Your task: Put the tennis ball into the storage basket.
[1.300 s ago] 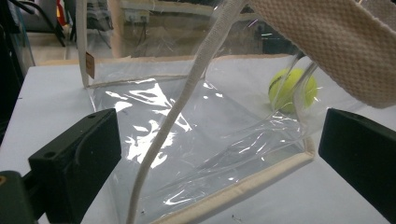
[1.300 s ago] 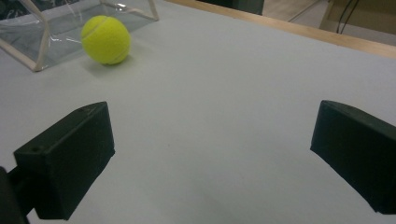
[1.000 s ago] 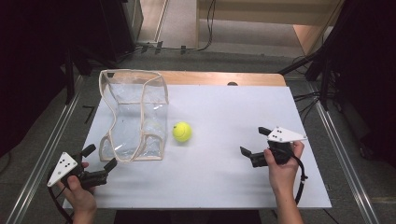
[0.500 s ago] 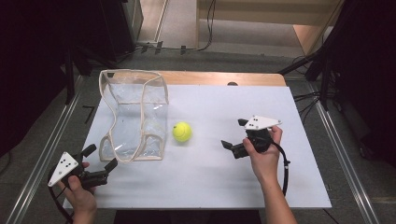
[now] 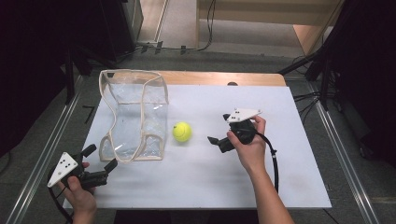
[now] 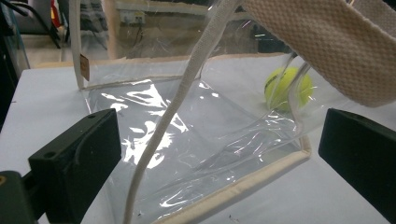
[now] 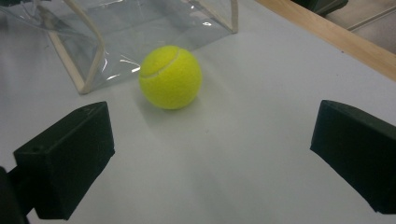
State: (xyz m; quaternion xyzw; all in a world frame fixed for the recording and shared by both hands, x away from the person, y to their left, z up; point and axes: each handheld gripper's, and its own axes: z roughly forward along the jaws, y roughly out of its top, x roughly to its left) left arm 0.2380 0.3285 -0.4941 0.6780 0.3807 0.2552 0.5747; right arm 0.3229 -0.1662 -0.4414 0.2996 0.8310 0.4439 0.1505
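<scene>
**Ball still loose on the counter, bag waiting beside it**

While nothing has yet been picked up, the scene is set for putting a ball into a bag. Largest is the white counter (image 5: 280,177), seen from above, with a strip of bare wood along its far edge. On its left half stands a clear plastic bag (image 5: 135,116) with cream fabric trim and straps, its mouth open upward. Just to the right of the bag, close but apart from it, a yellow-green tennis ball (image 5: 182,131) rests on the counter.

A person's arms enter from the near edge. The right hand-held gripper (image 5: 215,139) is near the ball, on its right, pointing left toward it; its jaws are spread wide and hold nothing, and its own camera shows the ball centred ahead between them. The left hand-held gripper (image 5: 99,158) waits at the near left corner of the bag, jaws likewise released and empty, with the bag's trimmed edge just ahead.

Judging from this, the work has barely begun: grasping the ball, lifting it, and dropping it into the bag all remain.
</scene>
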